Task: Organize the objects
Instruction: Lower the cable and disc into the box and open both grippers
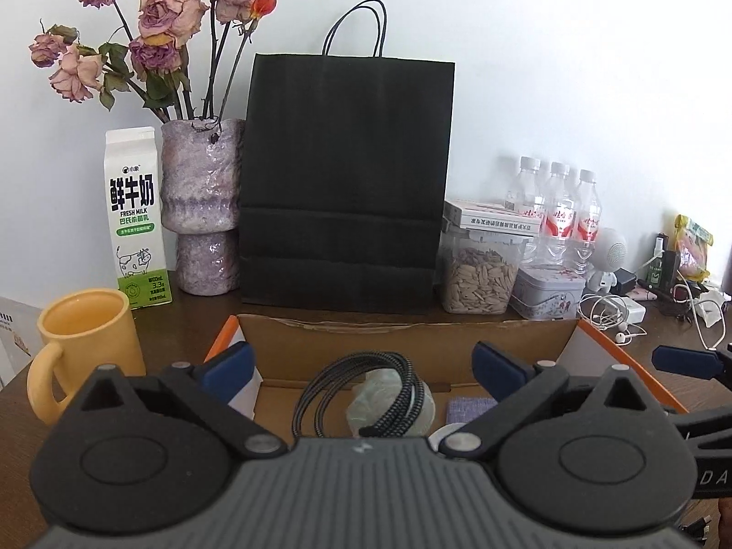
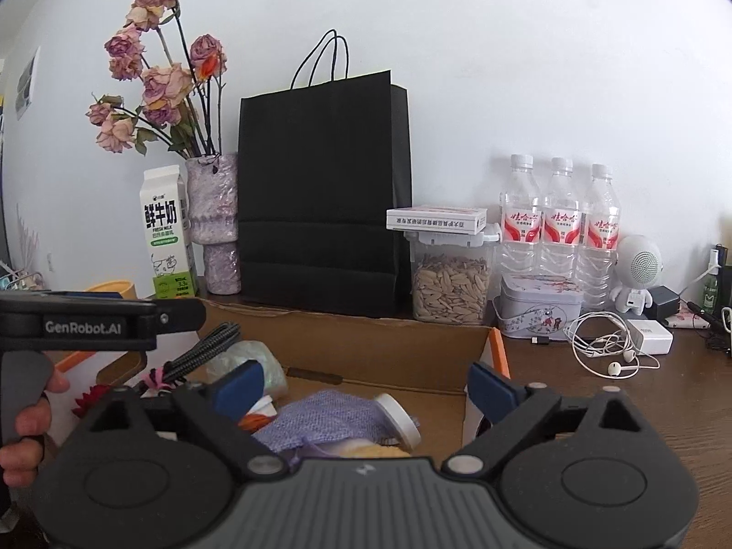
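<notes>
left gripper (image 1: 363, 368): jaws being held wide apart over the cardboard box (image 1: 411, 343), nothing pinched | right gripper (image 2: 366, 386): jaws spread too, nothing gripped | braided cable (image 1: 357, 393) and lilac pouch (image 2: 320, 418) are sitting in the box by its back wall | yellow mug (image 1: 87, 334) is being left near the table's left edge

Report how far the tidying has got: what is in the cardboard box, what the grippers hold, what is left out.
Done: the cardboard box already holds a coiled braided cable, a lilac cloth pouch and other small items. In hand: nothing; the left gripper and right gripper both stand open over the box. Left: white earphones and a charger lie loose on the table.
</notes>
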Motion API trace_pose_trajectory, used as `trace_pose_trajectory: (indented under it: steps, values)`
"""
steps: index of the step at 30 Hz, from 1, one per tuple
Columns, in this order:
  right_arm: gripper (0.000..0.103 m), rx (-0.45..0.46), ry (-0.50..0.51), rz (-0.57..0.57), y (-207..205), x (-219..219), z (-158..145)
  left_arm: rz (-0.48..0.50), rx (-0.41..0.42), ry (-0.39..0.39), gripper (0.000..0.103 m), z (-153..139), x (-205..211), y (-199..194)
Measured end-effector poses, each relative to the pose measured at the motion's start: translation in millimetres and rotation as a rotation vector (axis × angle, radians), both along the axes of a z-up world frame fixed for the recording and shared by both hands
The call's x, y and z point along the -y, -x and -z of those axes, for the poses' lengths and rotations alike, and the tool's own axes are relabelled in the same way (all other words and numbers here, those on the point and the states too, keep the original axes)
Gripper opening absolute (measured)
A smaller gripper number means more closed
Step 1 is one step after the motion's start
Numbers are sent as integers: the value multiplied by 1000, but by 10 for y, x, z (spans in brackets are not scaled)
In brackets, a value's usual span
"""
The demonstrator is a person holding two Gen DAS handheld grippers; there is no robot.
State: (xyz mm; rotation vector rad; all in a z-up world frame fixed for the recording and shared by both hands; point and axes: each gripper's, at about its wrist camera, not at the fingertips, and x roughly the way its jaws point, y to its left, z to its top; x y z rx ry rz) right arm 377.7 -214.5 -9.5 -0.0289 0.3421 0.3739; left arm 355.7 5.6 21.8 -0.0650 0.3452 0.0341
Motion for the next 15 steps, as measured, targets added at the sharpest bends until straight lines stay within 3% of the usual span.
trace_pose_trajectory:
  steps: [7, 15]
  values:
    - [103, 6, -9, 21, -13, 19, -11, 2, 10, -8, 103, -2, 24, 28]
    - [103, 27, 2, 21, 38, -10, -28, 12, 53, -4, 103, -57, 39, 119]
